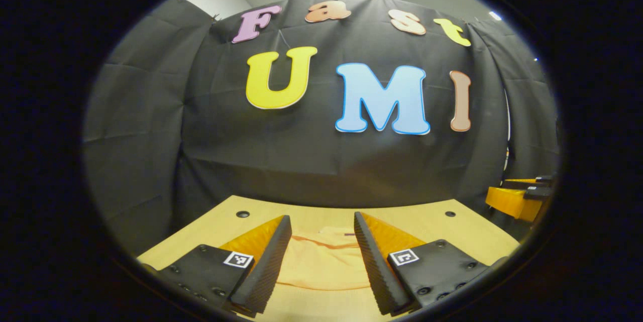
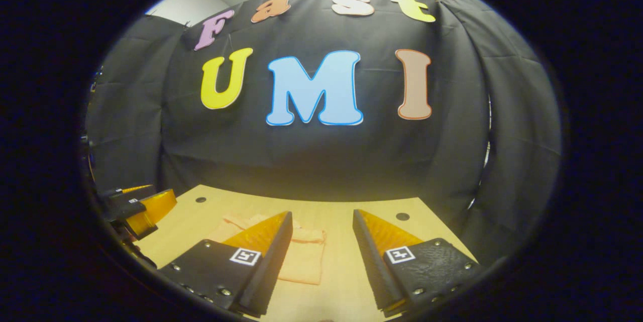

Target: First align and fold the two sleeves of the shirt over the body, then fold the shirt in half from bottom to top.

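Although both grippers are hovering above the table point(image 1: 467, 229) with nothing between their fingers, the shirt point(image 1: 321, 261) is lying flat on the wood in front of them, close to the table's near edge. In the left gripper view the left gripper point(image 1: 322, 266) is standing wide open, its fingers spread apart over the pale orange cloth, with the collar end showing between them on the side of the shirt nearer the black wall. In the right gripper view the right gripper point(image 2: 321, 266) is standing just as wide, and the shirt point(image 2: 301, 256) is lying mostly under and behind its left finger, one sleeve edge reaching out along the table towards the wall. Each view is also catching the other gripper off to the side of the table.

The shirt is looking thin, light and limp. It is likely to drape and wrinkle rather than keep a shape, and it may slide on the smooth wood if it is dragged rather than lifted. Good places to take hold are probably the sleeve ends or cuffs, each pinched through a single layer at the edge, so the sleeve can be carried over the body without pulling the whole shirt along. I cannot tell from here whether the sleeves are already folded.
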{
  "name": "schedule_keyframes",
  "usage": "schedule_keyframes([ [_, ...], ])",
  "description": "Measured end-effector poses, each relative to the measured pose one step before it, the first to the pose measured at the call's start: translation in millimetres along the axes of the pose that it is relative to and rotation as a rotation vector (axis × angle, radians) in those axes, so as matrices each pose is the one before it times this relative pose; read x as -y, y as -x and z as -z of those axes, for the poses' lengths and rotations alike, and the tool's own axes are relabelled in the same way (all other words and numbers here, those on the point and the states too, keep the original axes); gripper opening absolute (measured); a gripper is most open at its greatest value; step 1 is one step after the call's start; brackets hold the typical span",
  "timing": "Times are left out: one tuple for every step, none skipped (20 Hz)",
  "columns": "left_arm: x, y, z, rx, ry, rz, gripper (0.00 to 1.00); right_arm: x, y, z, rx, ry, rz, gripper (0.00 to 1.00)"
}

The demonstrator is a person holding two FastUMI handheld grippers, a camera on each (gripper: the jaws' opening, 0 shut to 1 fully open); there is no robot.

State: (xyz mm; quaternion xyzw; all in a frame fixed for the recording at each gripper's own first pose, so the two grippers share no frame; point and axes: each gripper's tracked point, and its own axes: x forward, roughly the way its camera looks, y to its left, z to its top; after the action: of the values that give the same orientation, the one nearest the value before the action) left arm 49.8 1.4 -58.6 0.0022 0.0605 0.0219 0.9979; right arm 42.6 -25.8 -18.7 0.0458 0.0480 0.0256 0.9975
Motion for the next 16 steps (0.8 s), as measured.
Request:
schedule_keyframes([
  [1.53,4.91,-4.47,0.00869,0.00427,0.00696,0.83,-0.82,2.95,-2.86,0.00618,-0.00725,-0.00194,0.78],
  [1.78,4.57,-2.67,0.00677,0.00414,0.00317,0.83,-0.35,3.74,-3.35,0.01053,-0.00811,0.00619,0.83],
  [-0.32,4.34,-1.96,0.00173,0.00357,0.0017,0.83,-0.34,5.13,-5.88,0.0133,-0.00477,0.00568,0.85],
  [-1.07,3.01,-1.04,0.00347,0.00216,0.00188,0.83,-2.88,2.73,-4.46,0.01736,0.00029,0.00153,0.9],
  [-1.47,2.8,-2.92,0.00572,-0.00015,0.00103,0.84,-1.09,3.04,-5.67,0.01869,0.00734,0.00228,0.89],
  [-0.79,1.19,-0.61,0.00343,-0.00086,-0.00022,0.83,-1.55,3.45,-5.35,0.02125,0.01223,0.00447,0.93],
  [-0.87,1.84,0.25,-0.00221,-0.00202,0.00223,0.83,-1.53,3.07,-5.96,0.01559,0.01266,0.00699,0.95],
  [-1.84,3.89,-0.22,-0.00056,0.00134,0.00199,0.84,-1.44,3.12,-2.32,0.01042,0.01009,0.00836,0.96],
  [-2.02,2.27,0.3,-0.00034,0.00375,0.0026,0.84,-3.19,3.17,-4.29,0.01189,0.01041,0.00062,0.96],
  [-1.16,0.23,0.08,-0.00081,0.00231,0.00249,0.85,-3.44,1.65,-3.51,0.01327,0.00952,0.00632,0.96],
  [-2.9,0.51,-0.02,-0.00157,-0.004,-0.00115,0.88,-2.86,1.99,-3.15,0.00833,0.00492,0.0033,0.96],
  [-4.37,1.72,-1.6,0.00394,-0.00414,-0.00552,0.91,-2.32,3.57,-2.24,0.0064,0.00231,0.00569,0.96],
  [-2.74,0.19,-1.17,0.00458,0.00024,0.00071,0.92,-2.55,1.94,-1.41,0.00277,0.00199,0.00357,0.96],
  [-1.99,0.3,-0.31,0.00306,0.00521,0.00082,0.93,-2.2,1.62,-0.67,-0.00004,0.00303,0.00371,0.96],
  [-1.4,0.36,-0.34,-0.00031,0.00774,0.00518,0.95,-3.21,1.36,0.76,-0.00457,0.00329,0.00161,0.96],
  [-0.77,0.99,-0.33,0.0007,0.00465,0.00527,0.96,-1.45,2.08,0.1,-0.00498,0.00201,0.00405,0.96],
])
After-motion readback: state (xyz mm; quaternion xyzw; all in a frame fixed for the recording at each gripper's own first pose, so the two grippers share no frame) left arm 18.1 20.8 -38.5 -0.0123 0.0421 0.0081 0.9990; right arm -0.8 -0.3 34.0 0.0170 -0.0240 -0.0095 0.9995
